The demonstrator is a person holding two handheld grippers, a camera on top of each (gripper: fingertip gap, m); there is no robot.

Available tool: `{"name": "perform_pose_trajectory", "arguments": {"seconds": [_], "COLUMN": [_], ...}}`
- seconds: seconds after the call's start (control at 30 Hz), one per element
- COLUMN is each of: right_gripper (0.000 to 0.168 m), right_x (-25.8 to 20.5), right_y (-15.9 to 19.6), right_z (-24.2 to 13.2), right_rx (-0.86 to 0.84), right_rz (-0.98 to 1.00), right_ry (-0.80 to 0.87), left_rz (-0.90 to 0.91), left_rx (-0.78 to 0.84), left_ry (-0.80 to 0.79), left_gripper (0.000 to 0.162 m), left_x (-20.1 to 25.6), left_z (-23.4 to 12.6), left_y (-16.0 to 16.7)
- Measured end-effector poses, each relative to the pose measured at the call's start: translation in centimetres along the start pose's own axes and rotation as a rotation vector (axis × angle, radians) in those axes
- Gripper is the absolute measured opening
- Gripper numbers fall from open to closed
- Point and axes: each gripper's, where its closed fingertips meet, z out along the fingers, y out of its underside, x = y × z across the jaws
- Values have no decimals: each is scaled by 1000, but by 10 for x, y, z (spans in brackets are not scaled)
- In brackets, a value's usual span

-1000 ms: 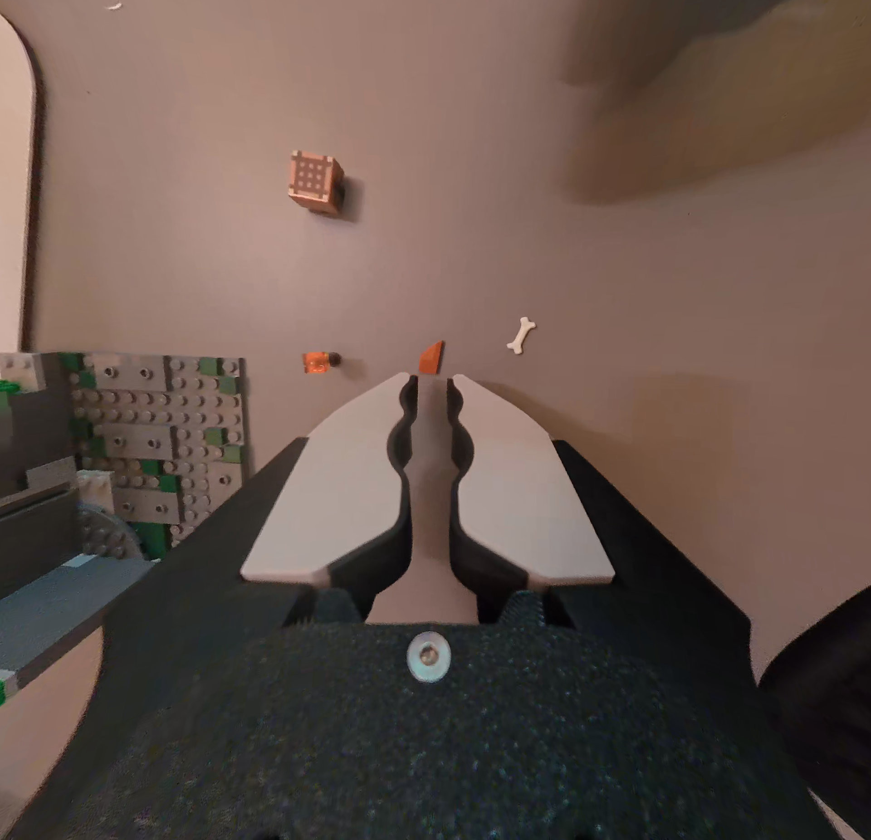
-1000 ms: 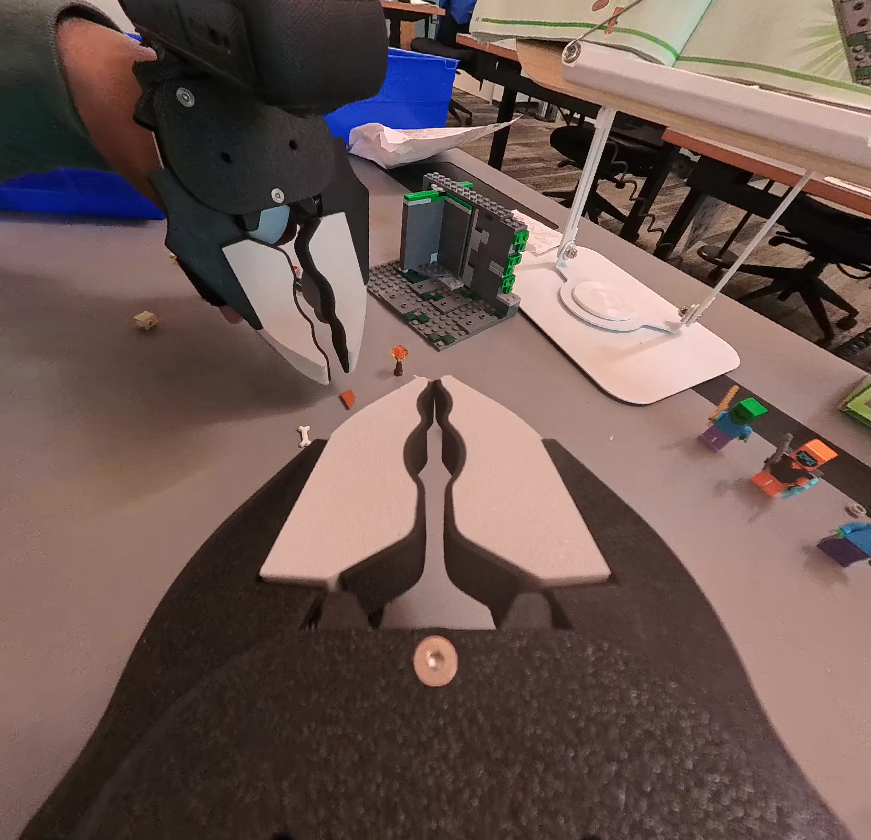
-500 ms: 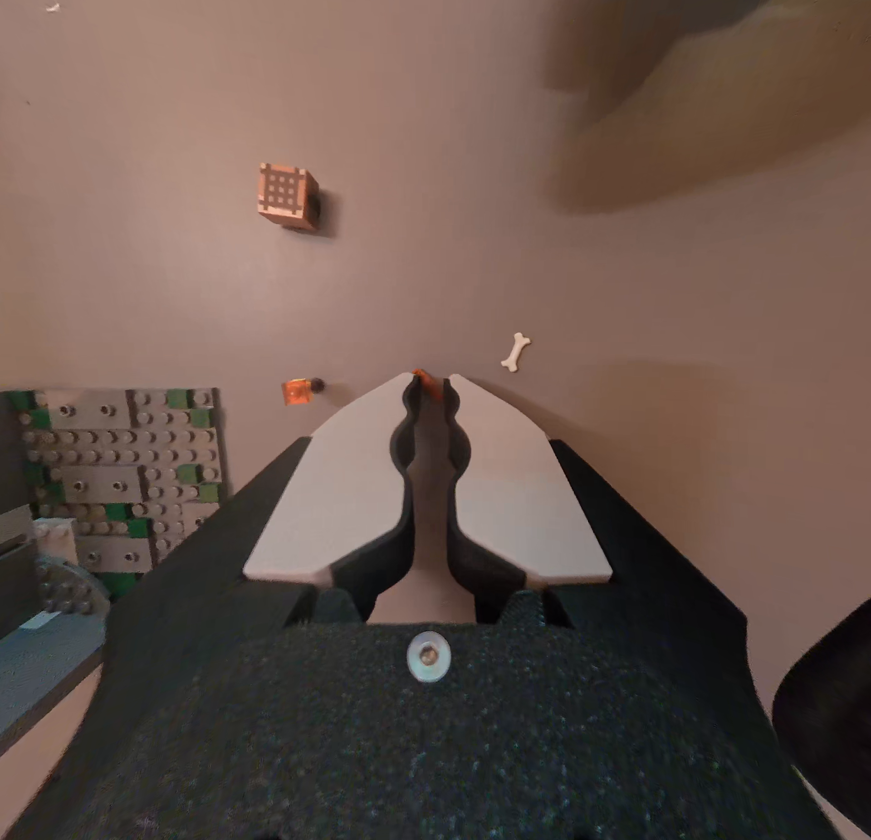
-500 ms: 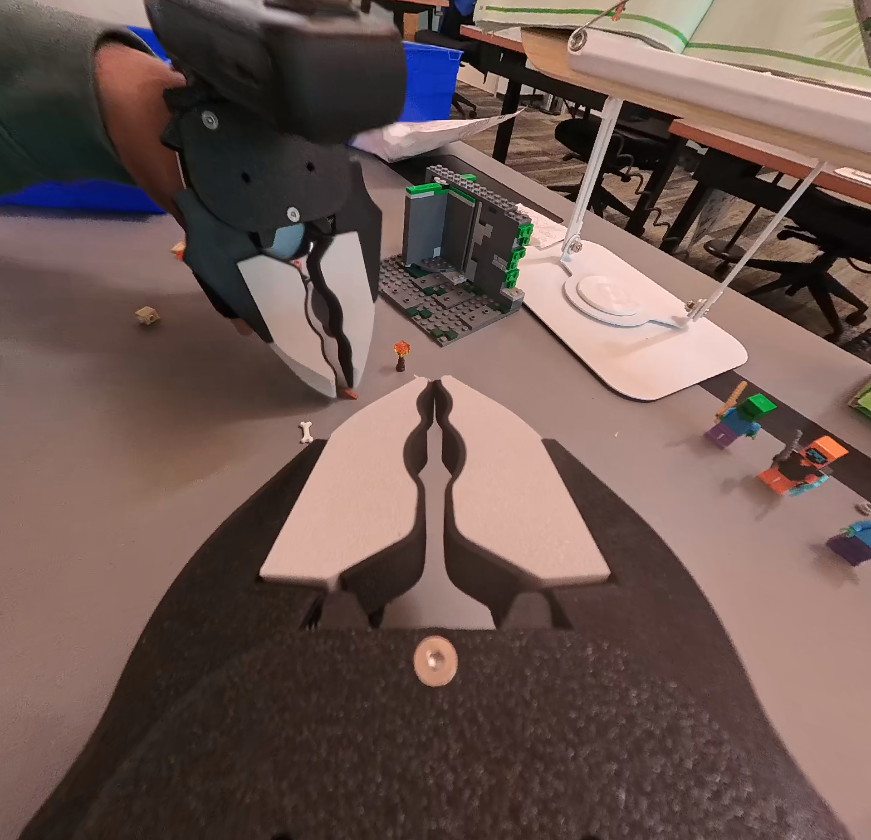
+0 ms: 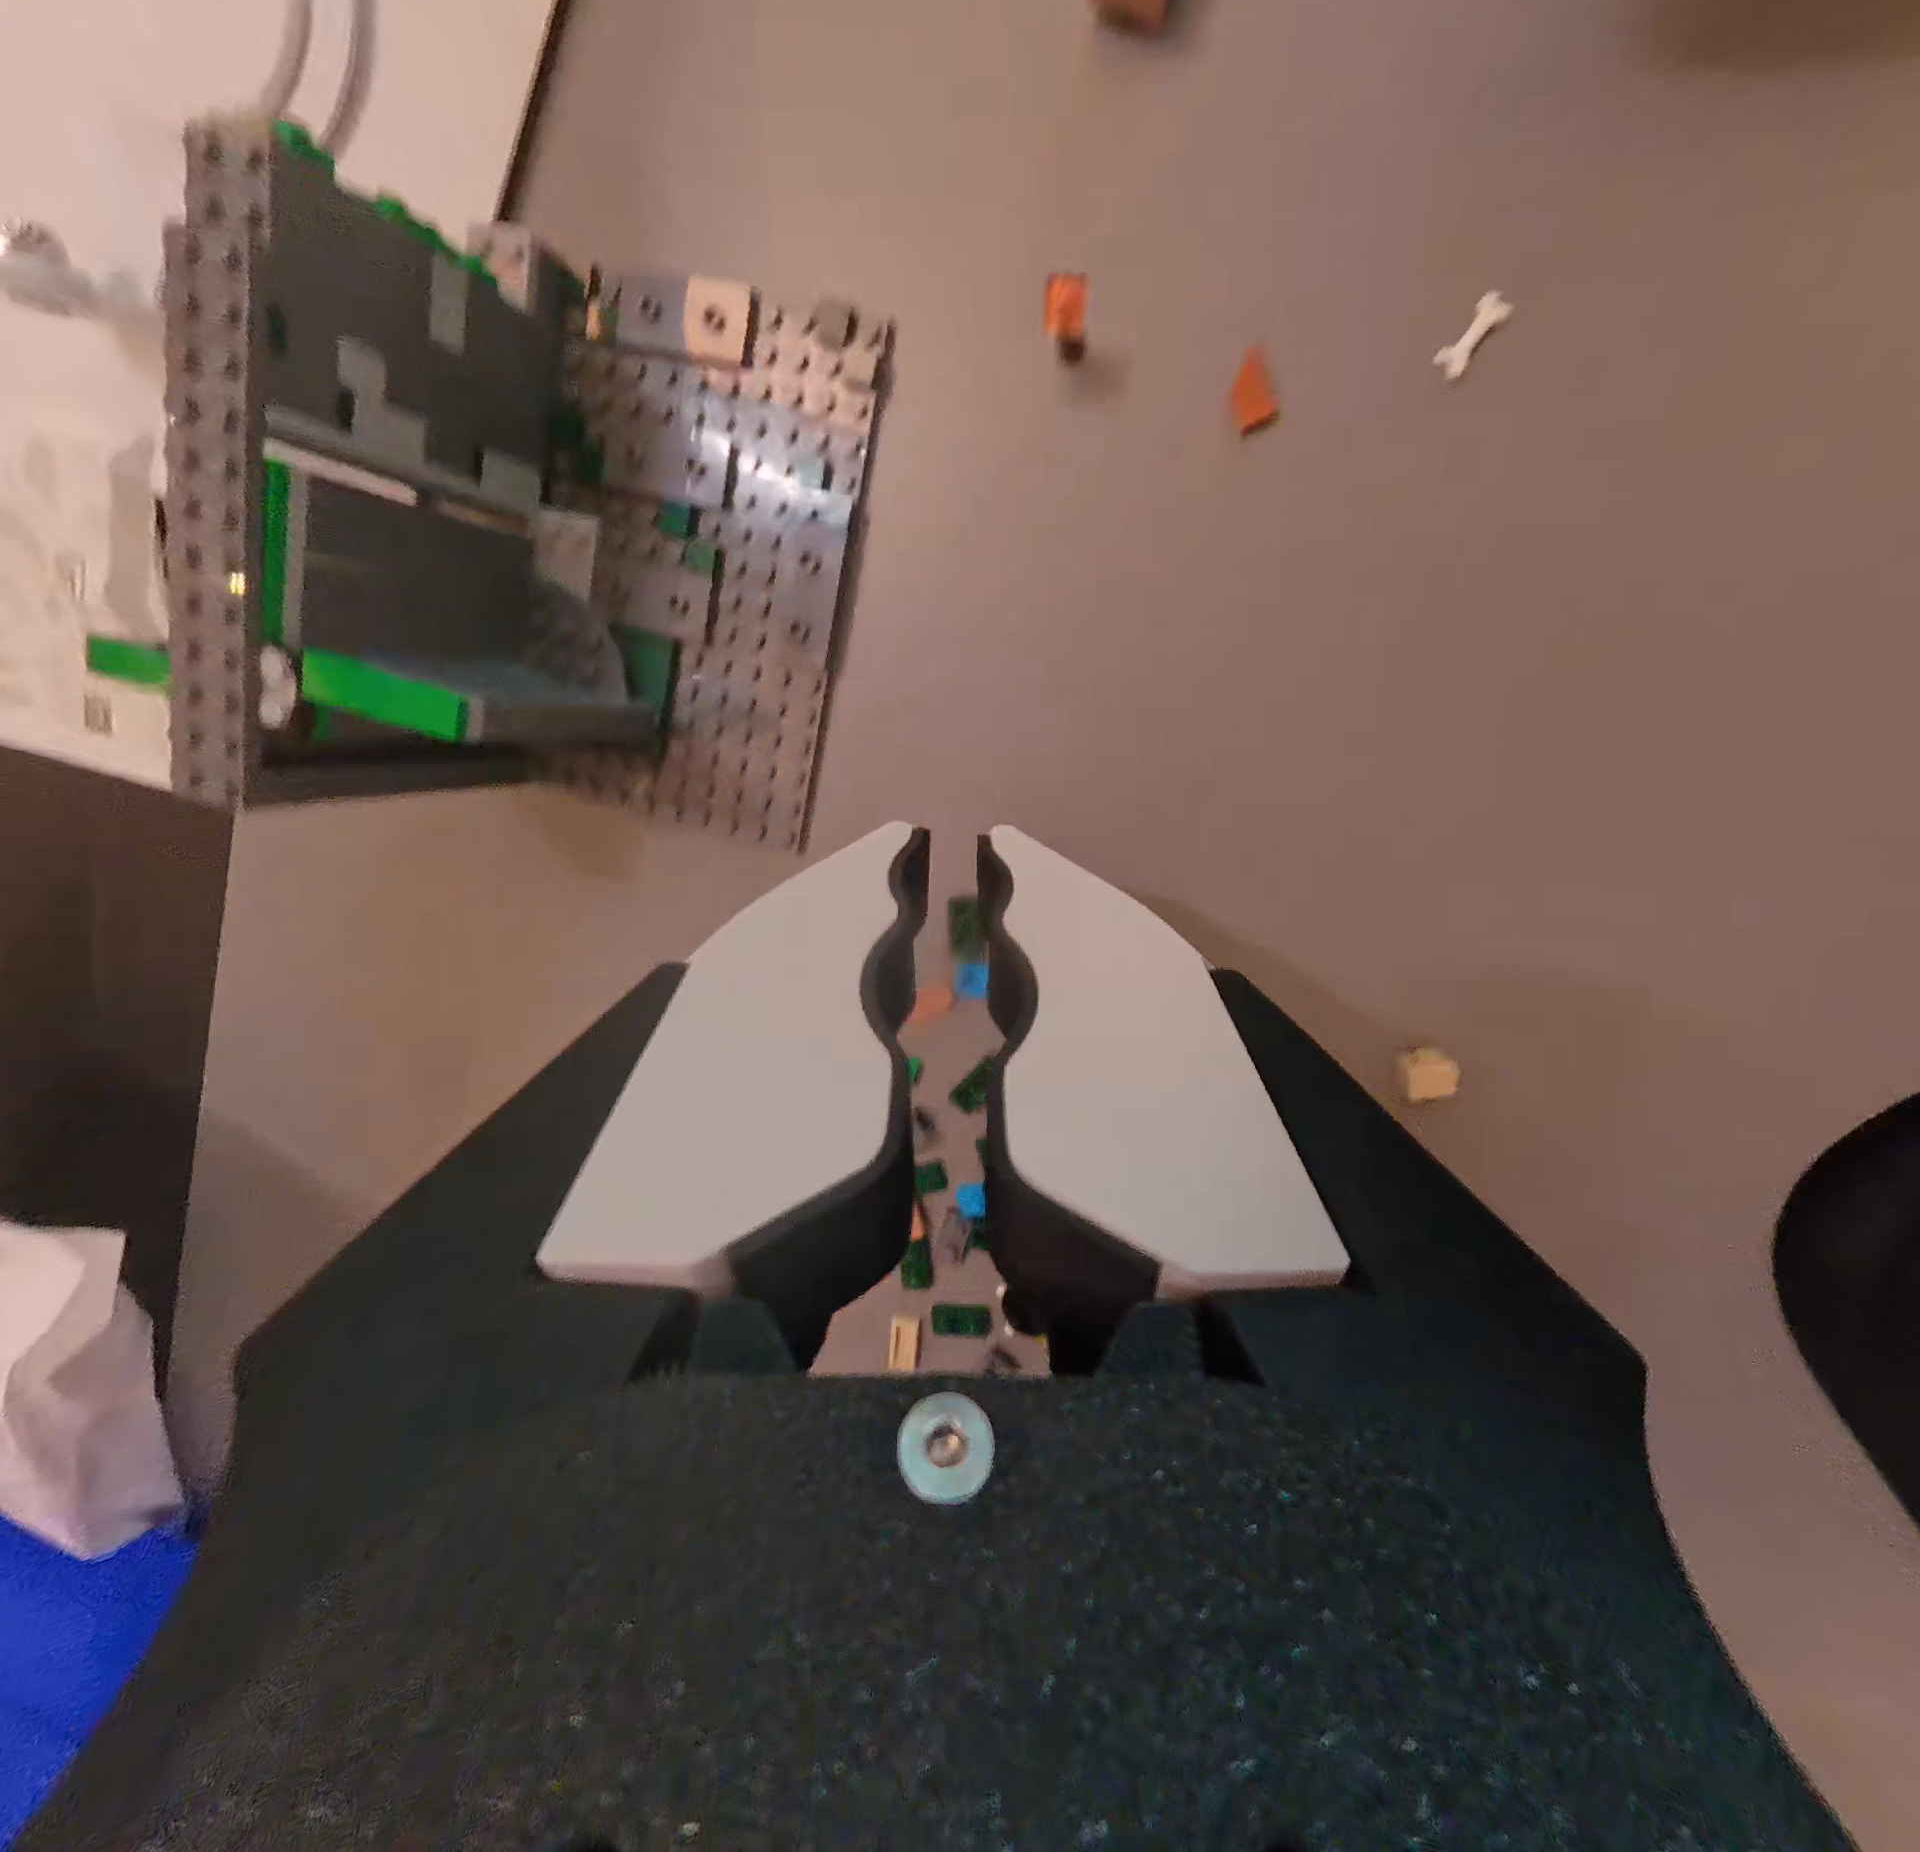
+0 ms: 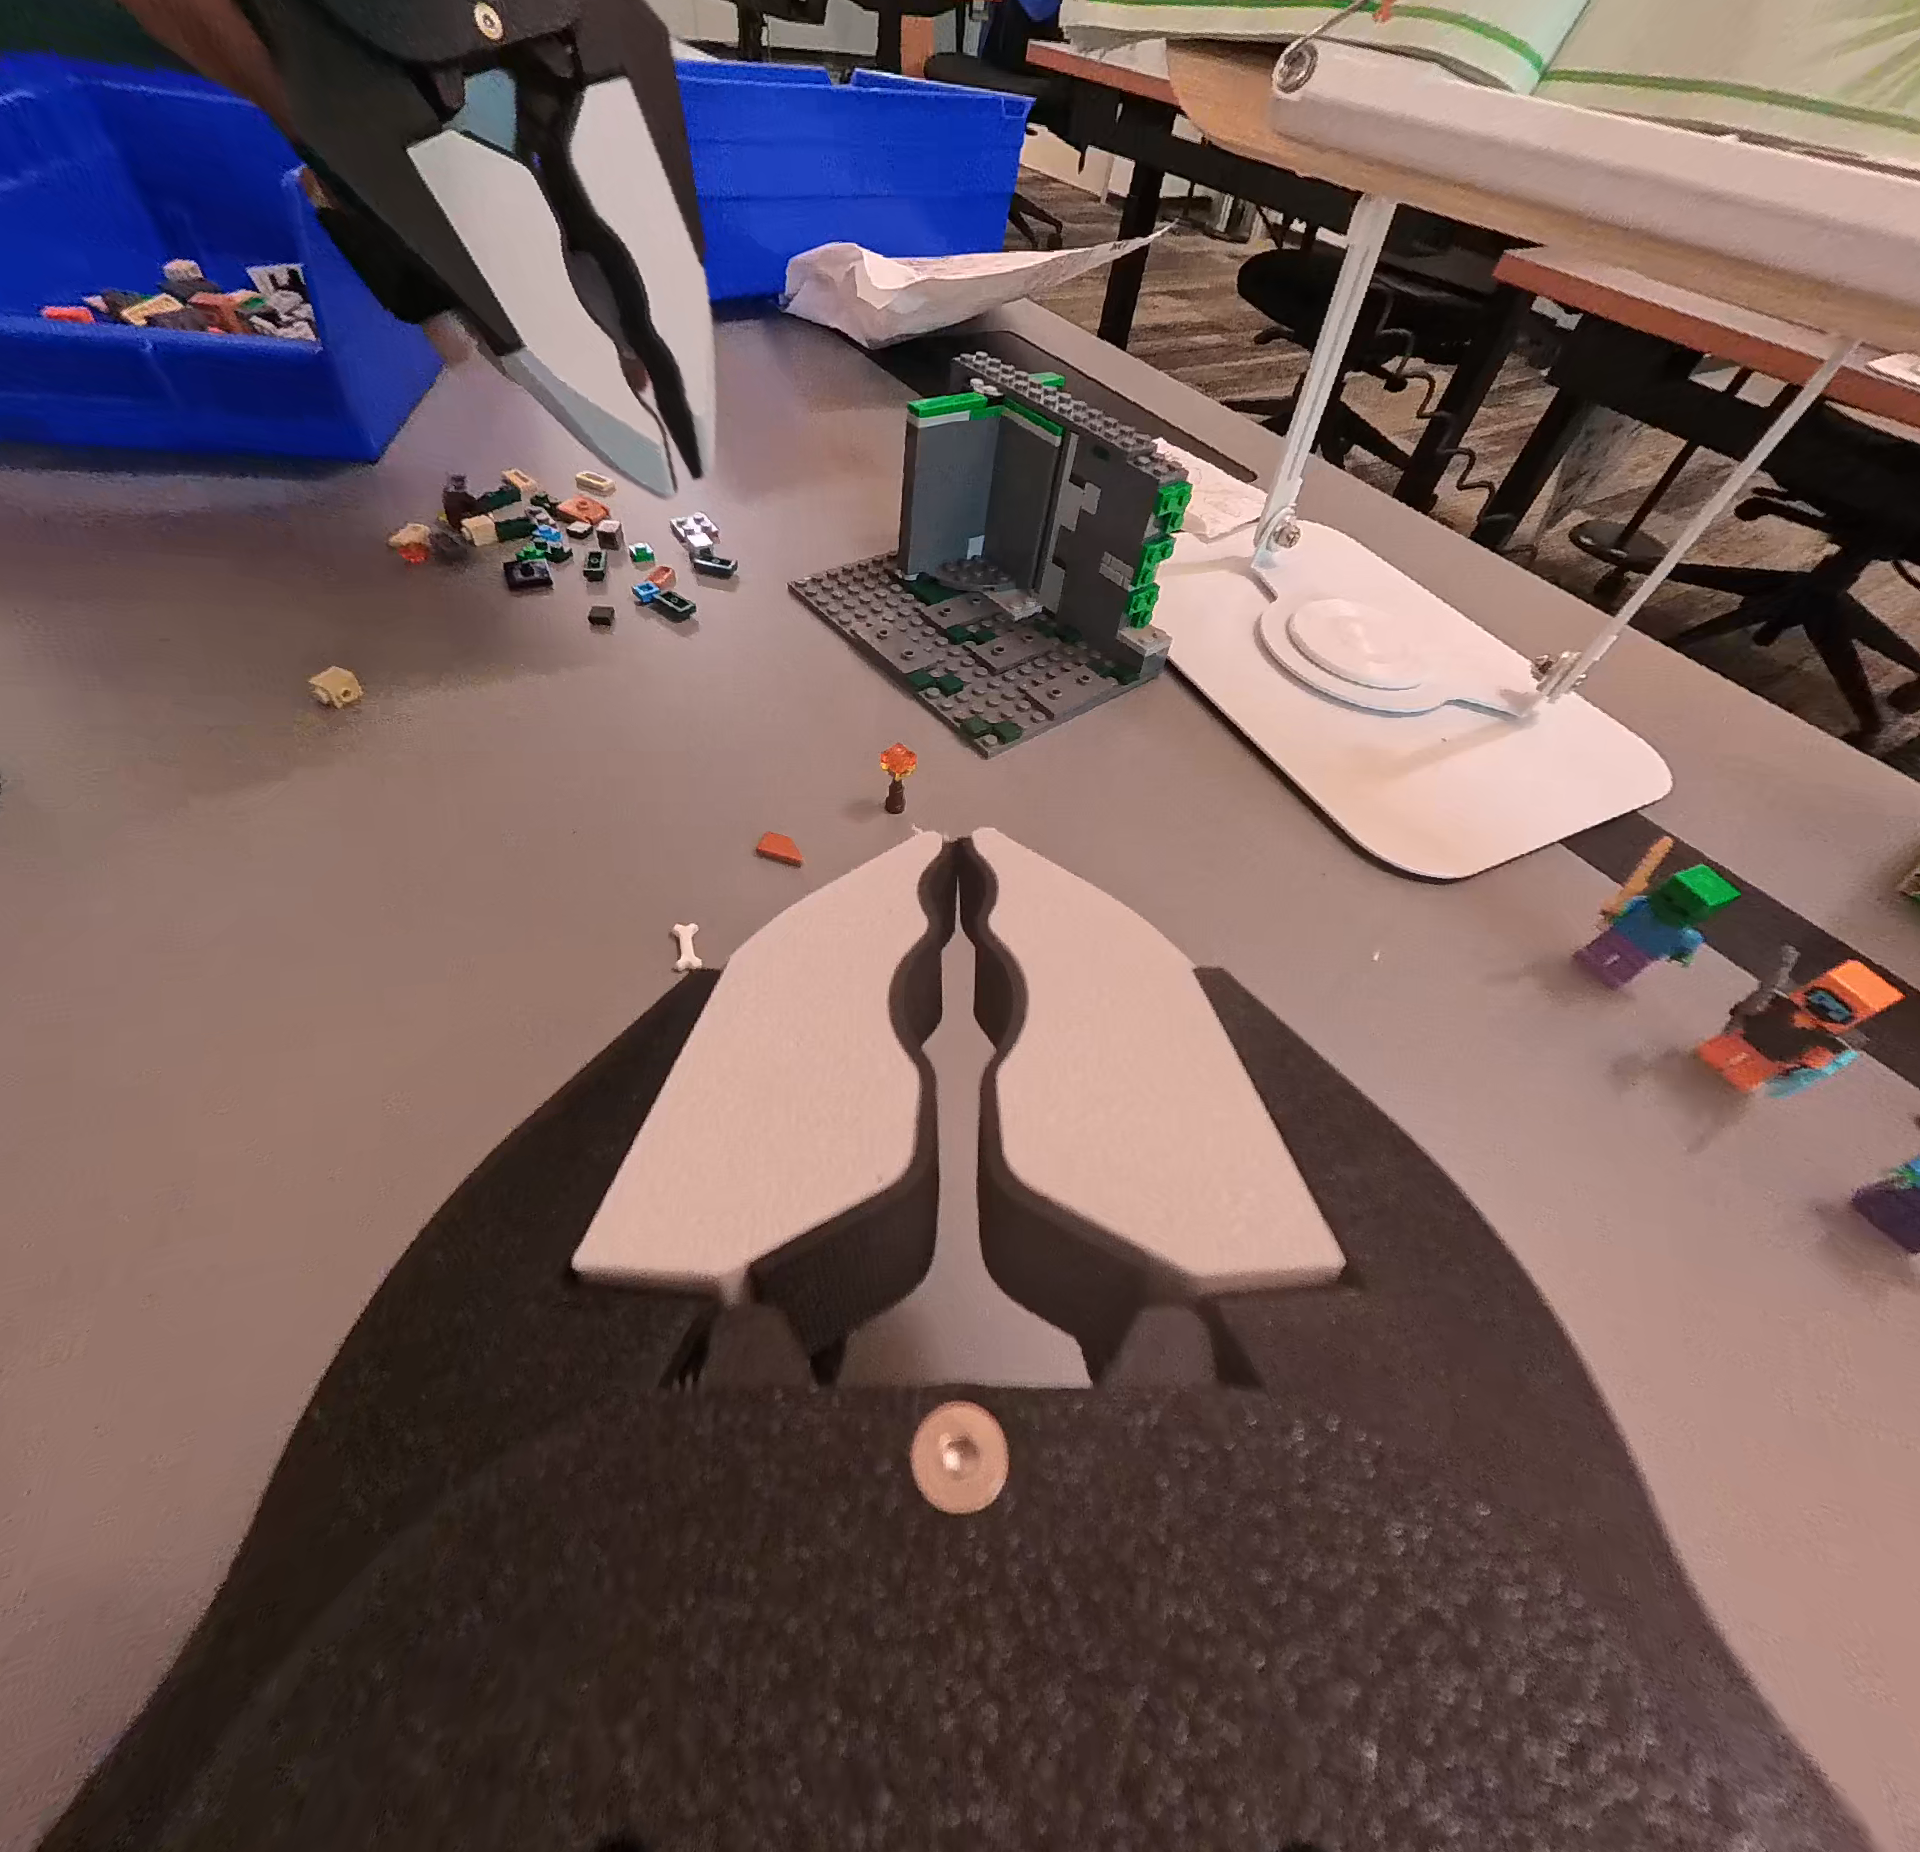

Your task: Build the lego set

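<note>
The grey lego build (image 6: 1023,555) is seen standing on the desk (image 6: 312,971) at centre frame; loose bricks (image 6: 582,545) are scattered left of it. The left tongs (image 6: 675,467), slightly parted and empty, are held above them; the right tongs (image 6: 954,846) are clenched, empty

Three minifigures (image 6: 1652,935), two blue bins (image 6: 208,389), one white bone (image 6: 685,945)

- Left wrist view looks steeply down from high over the bench (image 5: 1351,659).
- Right wrist view sits low, facing across it.
- Both catch the grey build (image 5: 623,514) (image 6: 1039,555) and white bone (image 5: 1473,335) (image 6: 686,945).
</note>
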Motion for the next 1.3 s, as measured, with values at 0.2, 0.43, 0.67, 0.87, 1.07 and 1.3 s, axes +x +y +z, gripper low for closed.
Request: {"name": "perform_pose_trajectory", "arguments": {"seconds": [0.2,0.43,0.67,0.87,1.07,1.3], "right_gripper": [0,0,0,0,0,0], "right_x": [0,0,1,1,0,-32], "right_y": [1,6,8,9,8,-9], "right_z": [0,2,2,3,2,1], "right_rx": [-4,-18,-25,-28,-22,65], "right_rz": [-1,2,7,11,9,10], "right_ry": [1,1,-2,-5,-9,-165], "left_rz": [-24,79,114,96,66,17], "left_rx": [-104,-160,-216,-222,-133,402], "left_ry": [-10,118,125,158,146,209], "left_gripper": [12,14,17,10,8,8], "left_x": [-16,-3,-5,-2,2,58], "left_z": [4,22,35,37,31,-3], "left_y": [47,68,71,71,60,-44]}}
